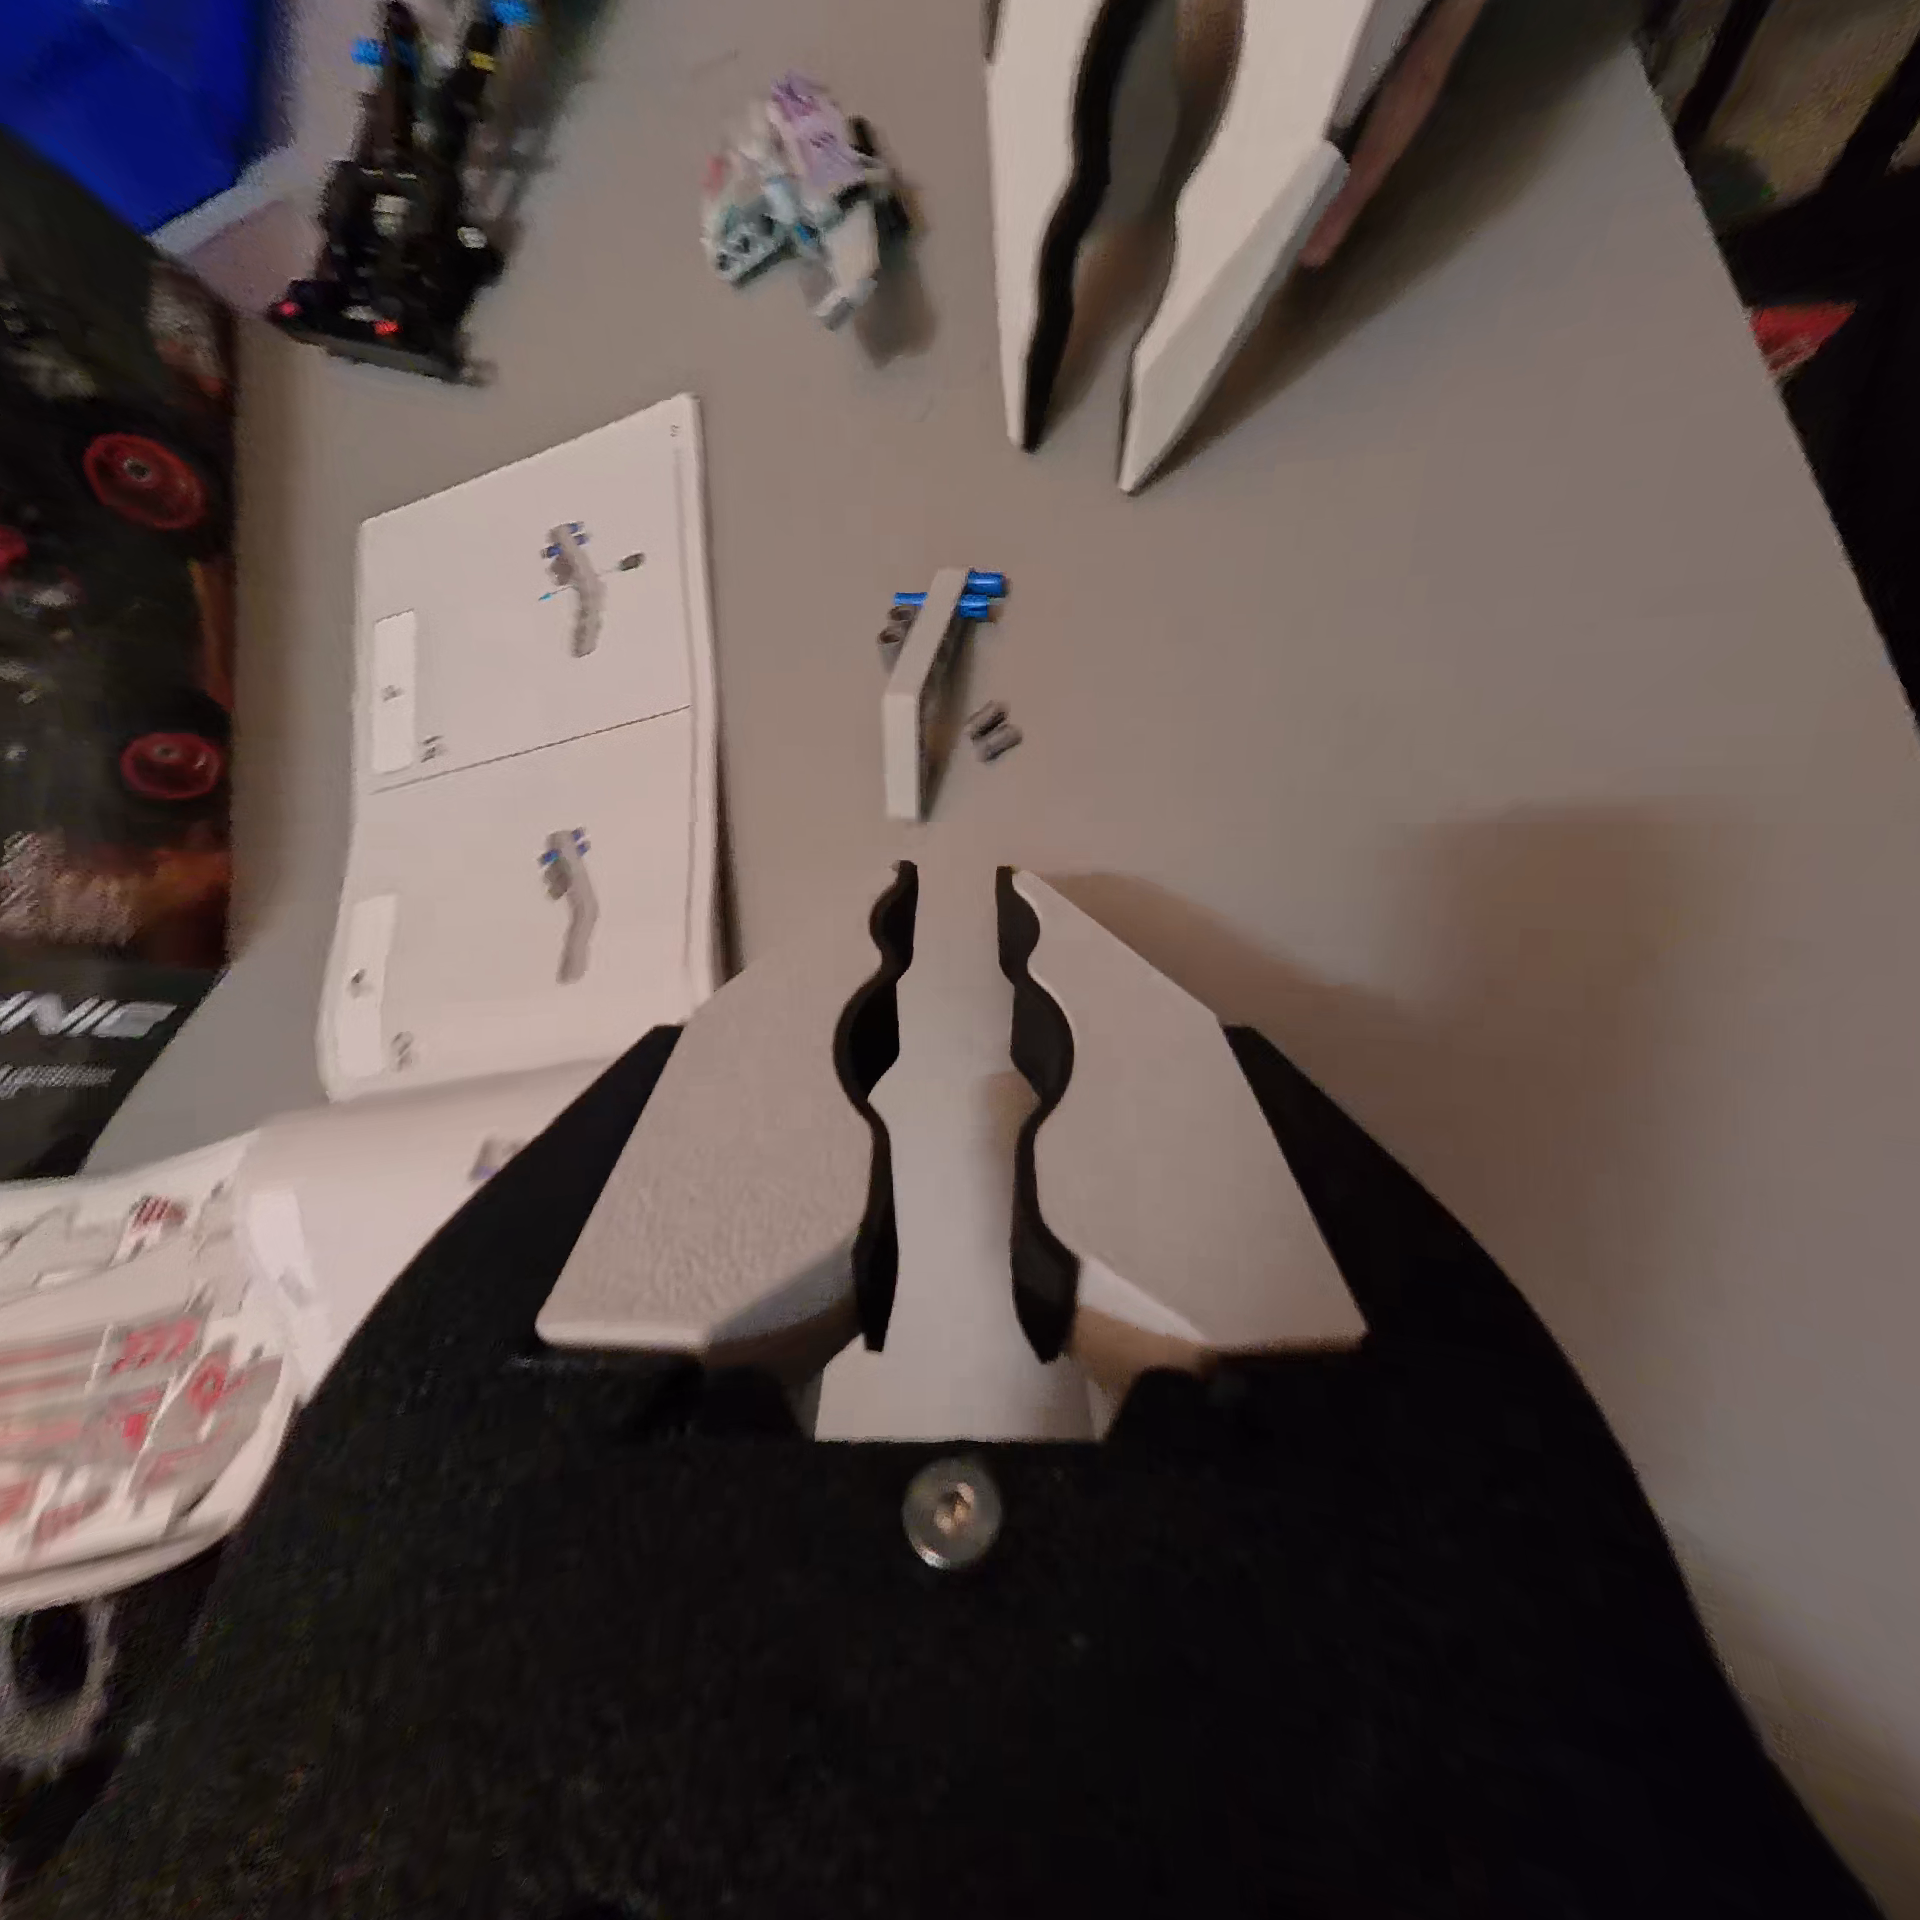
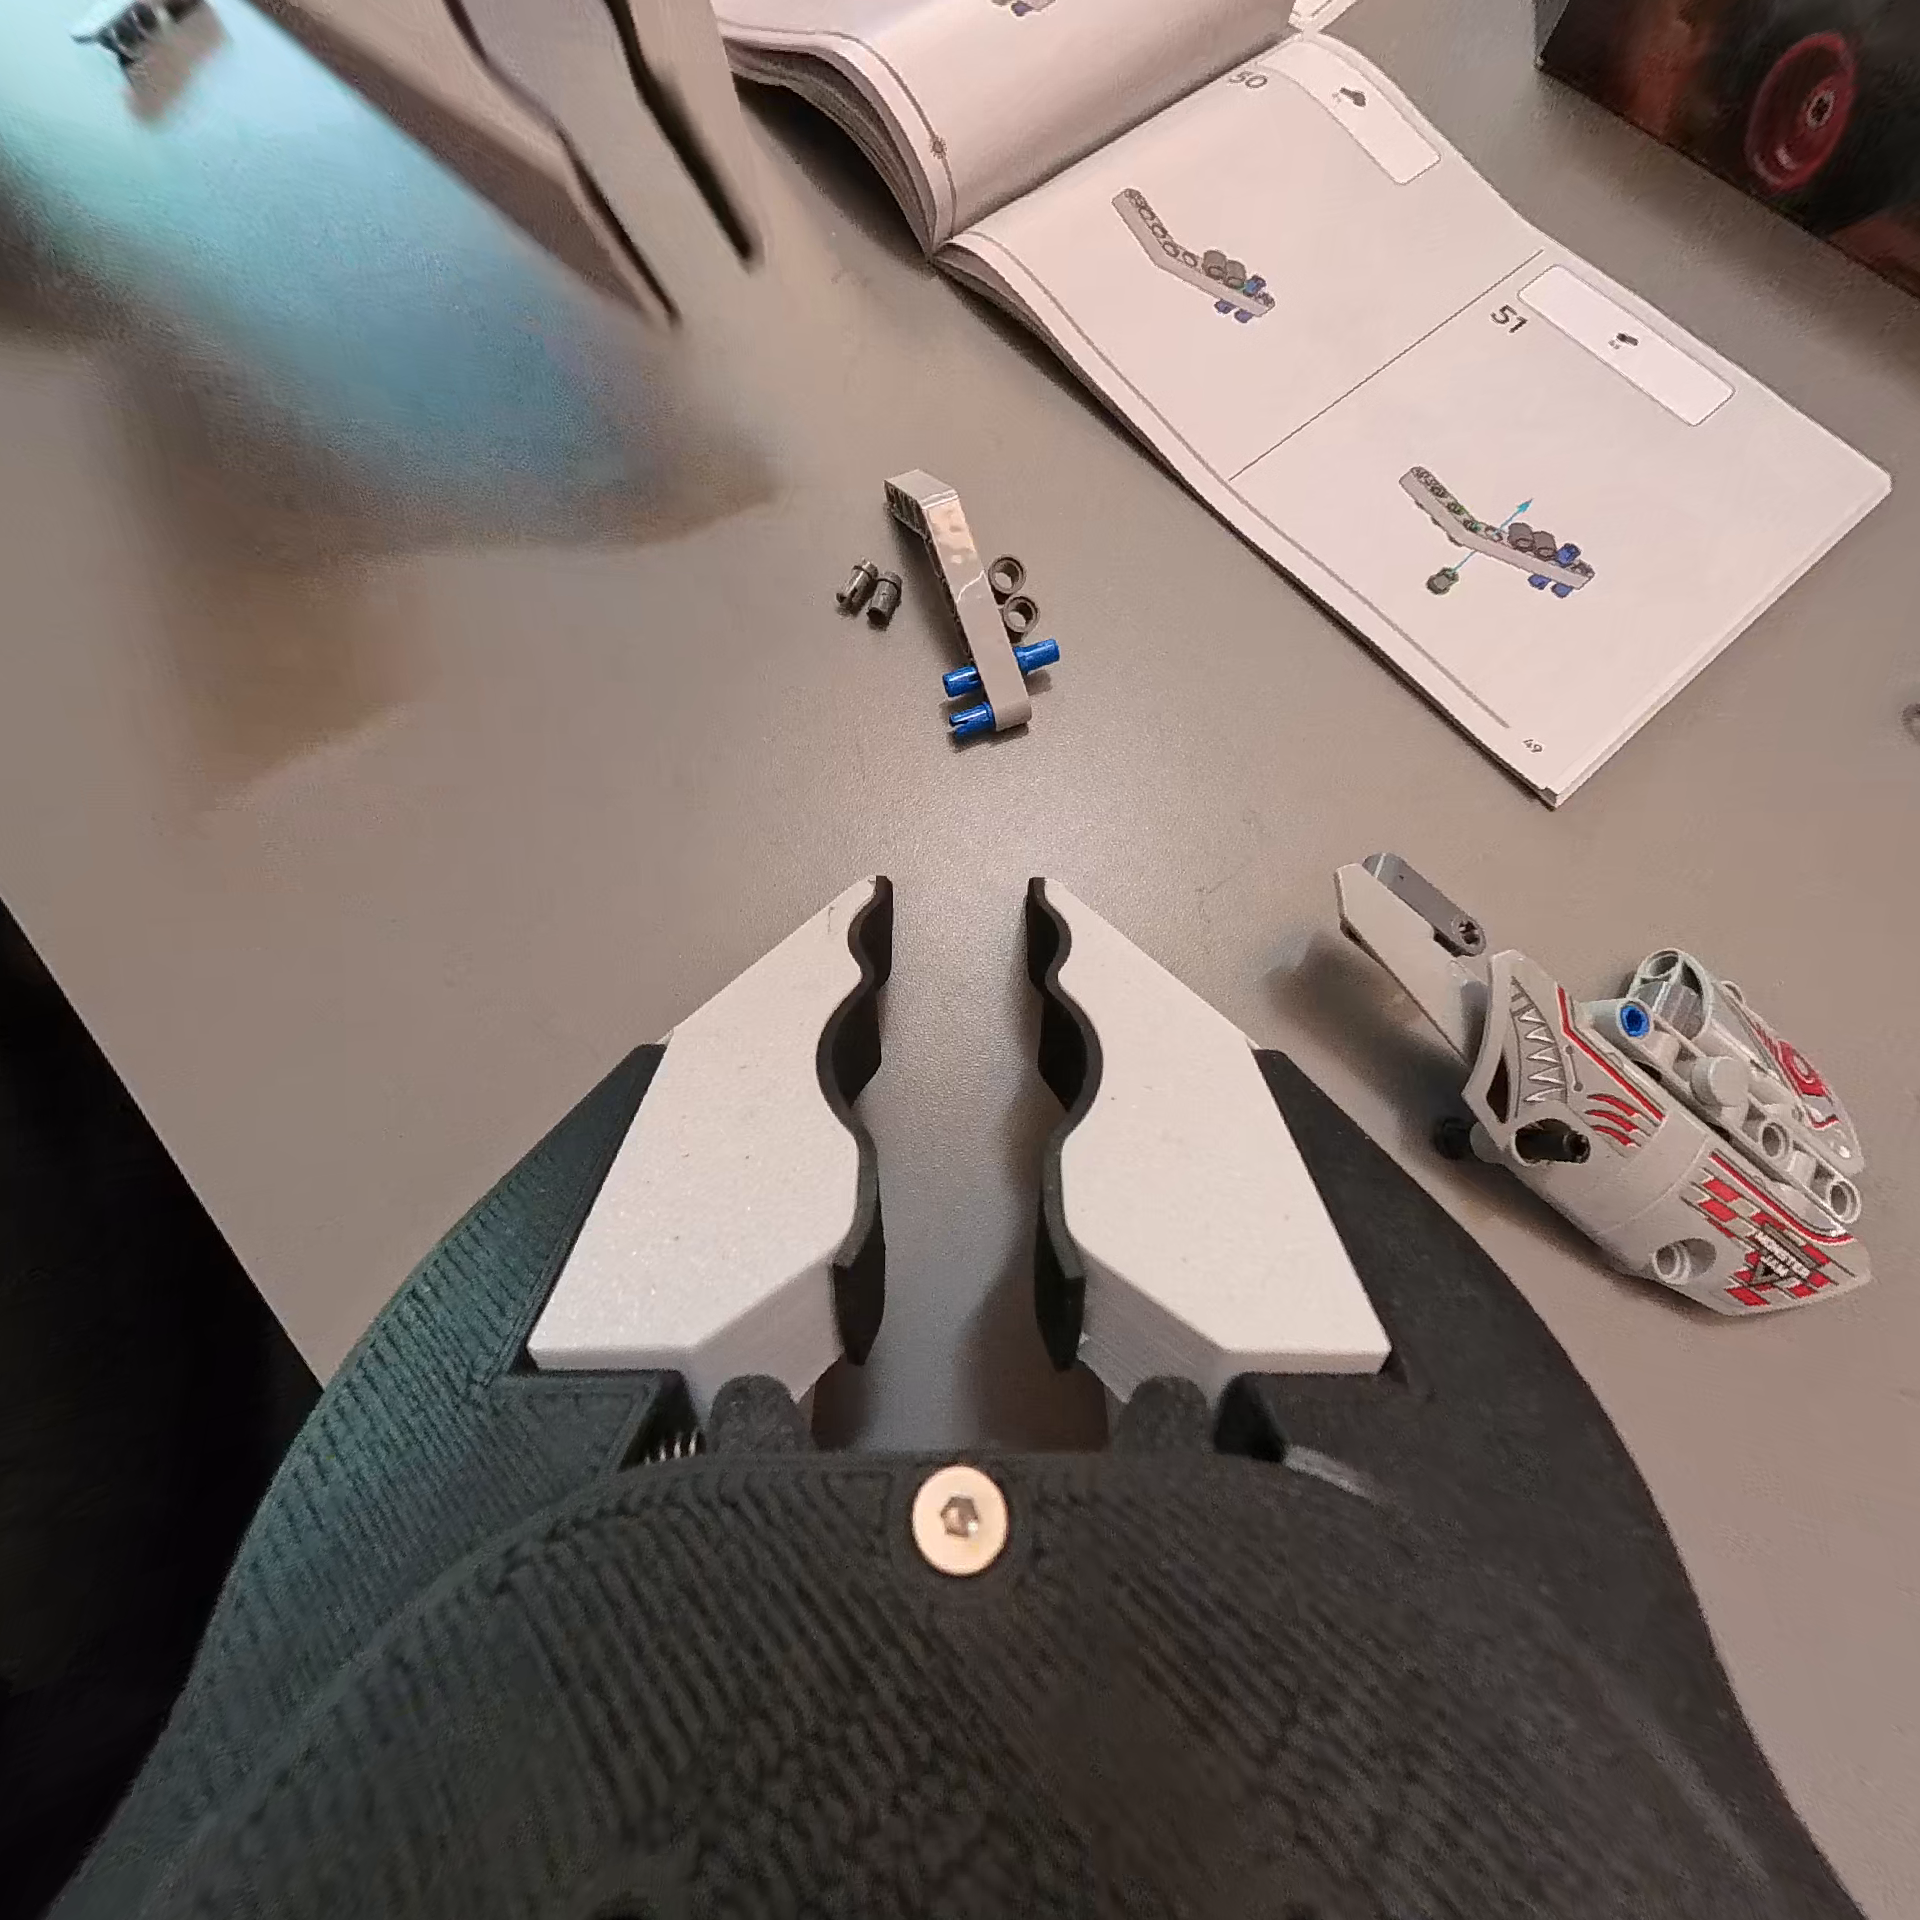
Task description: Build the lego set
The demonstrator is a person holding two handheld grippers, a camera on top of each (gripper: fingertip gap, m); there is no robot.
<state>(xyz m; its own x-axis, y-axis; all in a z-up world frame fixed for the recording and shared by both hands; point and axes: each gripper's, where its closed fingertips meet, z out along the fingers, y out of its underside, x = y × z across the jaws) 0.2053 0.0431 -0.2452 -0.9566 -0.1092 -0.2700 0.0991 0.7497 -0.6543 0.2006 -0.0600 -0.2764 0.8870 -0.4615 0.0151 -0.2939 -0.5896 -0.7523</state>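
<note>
A bent grey beam (image 2: 961, 592) with blue pins (image 2: 977, 696) at one end lies on the grey table. It also shows in the left wrist view (image 1: 925, 696). Two small dark pins (image 2: 873, 592) lie loose beside it, and two dark bushes (image 2: 1016, 592) touch its other side. My right gripper (image 2: 958, 894) is open and empty, hovering short of the beam. My left gripper (image 1: 956, 878) is open and empty, its tips just short of the beam's plain end. The right gripper shows opposite in the left wrist view (image 1: 1081, 457).
An open instruction booklet (image 2: 1403, 364) lies beside the beam. A grey sub-assembly with red stickers (image 2: 1704, 1153) lies right of my right gripper. A black model (image 1: 405, 218), the set's box (image 1: 94, 582) and a sticker sheet (image 1: 114, 1382) are at the left. The table edge (image 1: 1766, 332) runs on the right. My right fingertips sit around 12 centimetres from my left ones. Measured from the fingertips, the black model (image 1: 405, 218) is 20 centimetres or so from the right gripper and 30 centimetres from the left.
</note>
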